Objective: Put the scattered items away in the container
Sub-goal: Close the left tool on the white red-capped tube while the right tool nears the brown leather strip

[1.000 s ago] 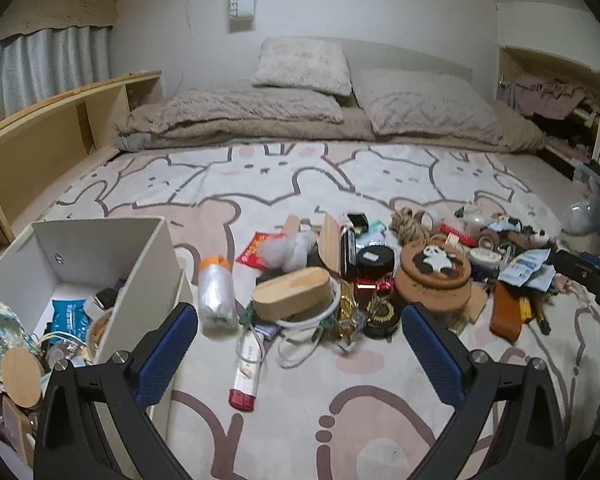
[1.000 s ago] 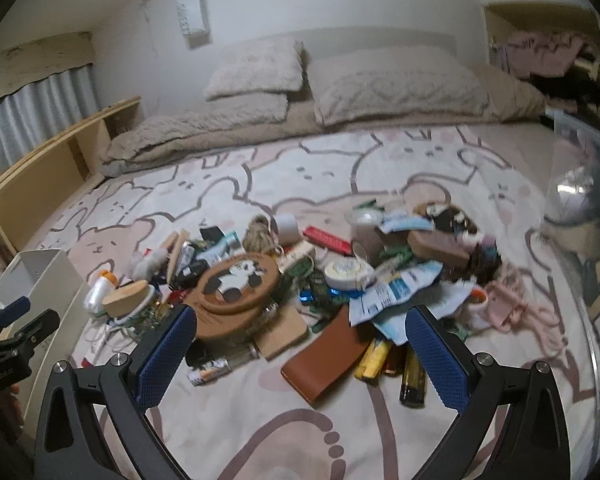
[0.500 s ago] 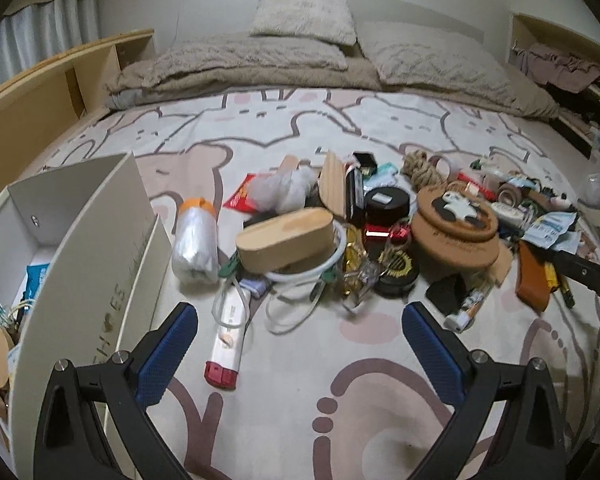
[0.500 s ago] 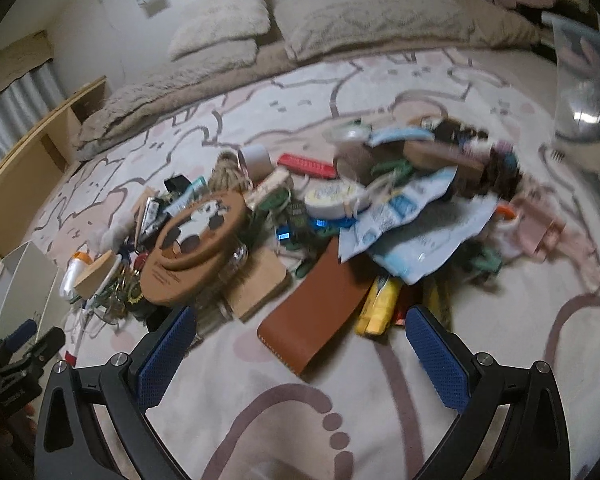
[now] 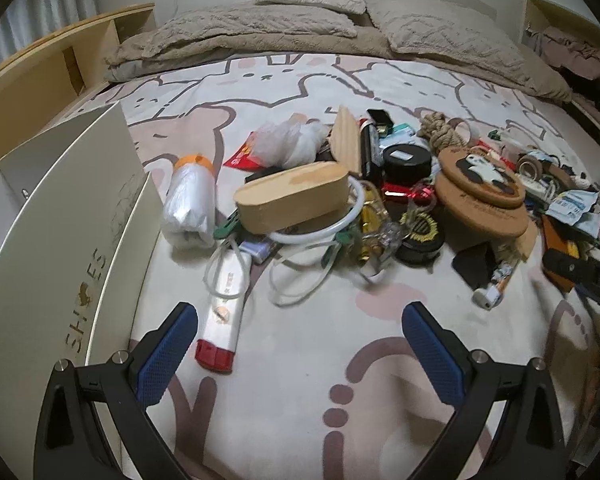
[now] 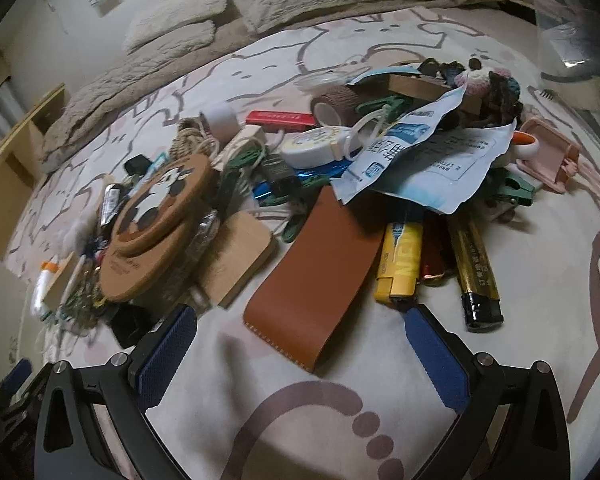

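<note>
**Caller:** With both tools low over the bedspread, the pile of clutter lies dead ahead. The left gripper [image 5: 300, 336] has its blue pads spread wide, nothing between them, and the white tube with the red cap [image 5: 223, 304] lies just off its left finger. The white shoe box [image 5: 72, 240], the container for all this, stands at the left edge, close beside that tube.

**Analyst:** And the right gripper [image 6: 300, 340] is just as wide and just as empty. It faces the brown leather sleeve [image 6: 320, 276], lying flat with its stitched end nearest the pads. Beside it sit a yellow lighter [image 6: 400, 264] and a gold-and-black one [image 6: 476, 276].

**Caller:** So how should the pick go?

**Analyst:** For the left, the tube looks the cleanest target: loose and nearest the box. It should shift left to straddle the tube across its narrow width, clear of the white cable [image 5: 296, 276] looped beside the tube's upper part. Snagging that would likely drag the wooden oval box [image 5: 292, 196] along.

**Caller:** And the right?

**Analyst:** That sleeve is flat on soft bedding, so one finger probably has to dig under an edge. The blue-printed packet [image 6: 424, 160] overlaps its far end, so lift slowly.
</note>
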The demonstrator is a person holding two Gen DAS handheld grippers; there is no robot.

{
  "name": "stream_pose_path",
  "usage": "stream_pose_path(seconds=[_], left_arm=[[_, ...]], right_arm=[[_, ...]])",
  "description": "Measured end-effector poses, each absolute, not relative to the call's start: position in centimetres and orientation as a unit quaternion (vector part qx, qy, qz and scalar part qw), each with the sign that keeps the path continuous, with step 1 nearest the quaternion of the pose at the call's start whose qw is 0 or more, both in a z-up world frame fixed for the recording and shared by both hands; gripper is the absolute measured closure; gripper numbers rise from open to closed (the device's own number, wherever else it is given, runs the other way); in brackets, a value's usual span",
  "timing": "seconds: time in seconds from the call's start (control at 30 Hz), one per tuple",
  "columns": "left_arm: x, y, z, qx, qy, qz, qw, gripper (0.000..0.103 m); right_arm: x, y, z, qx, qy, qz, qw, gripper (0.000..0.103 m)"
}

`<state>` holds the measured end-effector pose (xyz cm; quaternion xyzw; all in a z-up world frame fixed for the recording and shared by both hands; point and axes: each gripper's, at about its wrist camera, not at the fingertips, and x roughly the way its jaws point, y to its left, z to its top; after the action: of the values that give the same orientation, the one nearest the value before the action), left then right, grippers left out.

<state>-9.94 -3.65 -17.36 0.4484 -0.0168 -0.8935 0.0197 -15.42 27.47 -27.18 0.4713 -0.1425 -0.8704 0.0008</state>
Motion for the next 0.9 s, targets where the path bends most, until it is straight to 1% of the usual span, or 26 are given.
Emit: stream_pose_path(seconds=[0.33,0.47,0.6,0.8,0.9], left_arm=[[-9.9,-4.9,-18.0,0.458,-0.003,-0.888,0.038,0.0],[-10.0,-5.2,-18.5,0.464,-0.003,-0.885,0.043,0.0],[-10.5,-6.1,-19.3,0.474,0.023,-0.879,0.041,0.0],[-11.3,-7.1,-20.1,0.478,0.064,-0.876,0.032,0.0],[-11.6,-7.1,-20.3,0.476,0.066,-0.876,0.035,0.0]], right_arm=[[-16.3,26.3,-28.0,0.47,-0.101,-0.875,-0.05,0.0],[-16.2,26.2,-28.2,0.469,-0.092,-0.877,-0.054,0.0],[-16.1,25.7,-28.5,0.466,-0.074,-0.88,-0.056,0.0],[-16.2,25.9,-28.5,0.464,-0.081,-0.88,-0.052,0.0],[-16.0,26.1,-28.4,0.462,-0.088,-0.881,-0.05,0.0]])
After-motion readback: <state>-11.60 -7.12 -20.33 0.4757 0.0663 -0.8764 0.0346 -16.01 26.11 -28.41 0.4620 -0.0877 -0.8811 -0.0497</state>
